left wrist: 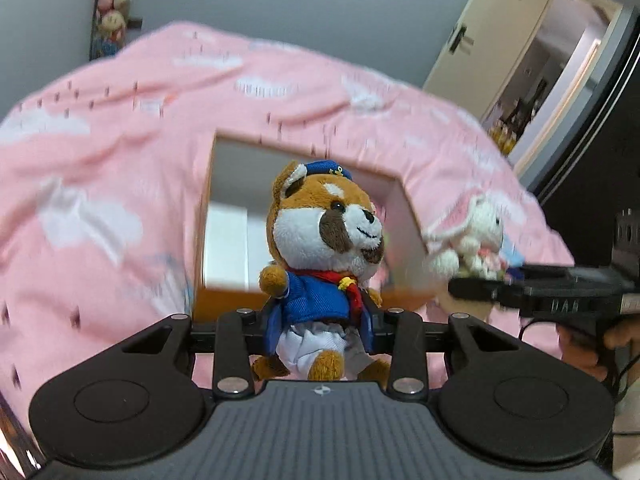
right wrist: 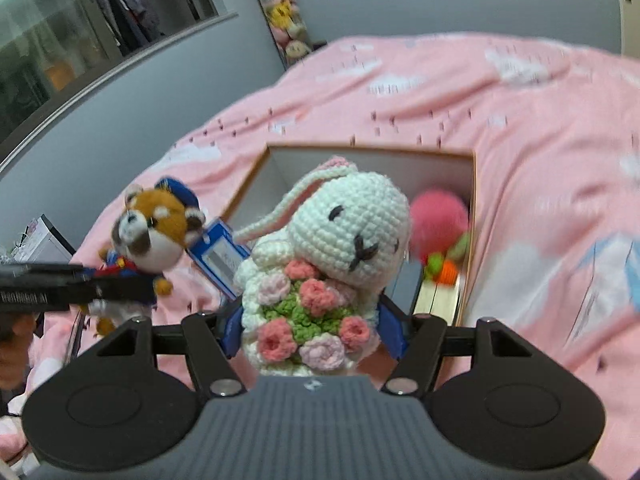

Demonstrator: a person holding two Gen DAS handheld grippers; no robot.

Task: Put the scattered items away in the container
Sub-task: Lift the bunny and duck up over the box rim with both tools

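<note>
Left hand-held gripper (left wrist: 320,320) is clamped on the sailor plush (left wrist: 320,248) – up off the bed (left wrist: 100,160). Right hand-held gripper (right wrist: 312,328) squeezes the crochet bunny (right wrist: 332,248) above the box (right wrist: 474,200).

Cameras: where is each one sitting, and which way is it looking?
Left wrist: rides the left claw, looking down at its sailor plush and the box; a hand shows.
Right wrist: rides the right claw, looking down at its crochet bunny.
Shared: both toys, box, pink blanket, each other's claw.

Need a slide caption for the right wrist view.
Right hand-held gripper grips crochet bunny above open box on pink bedspread.
</note>
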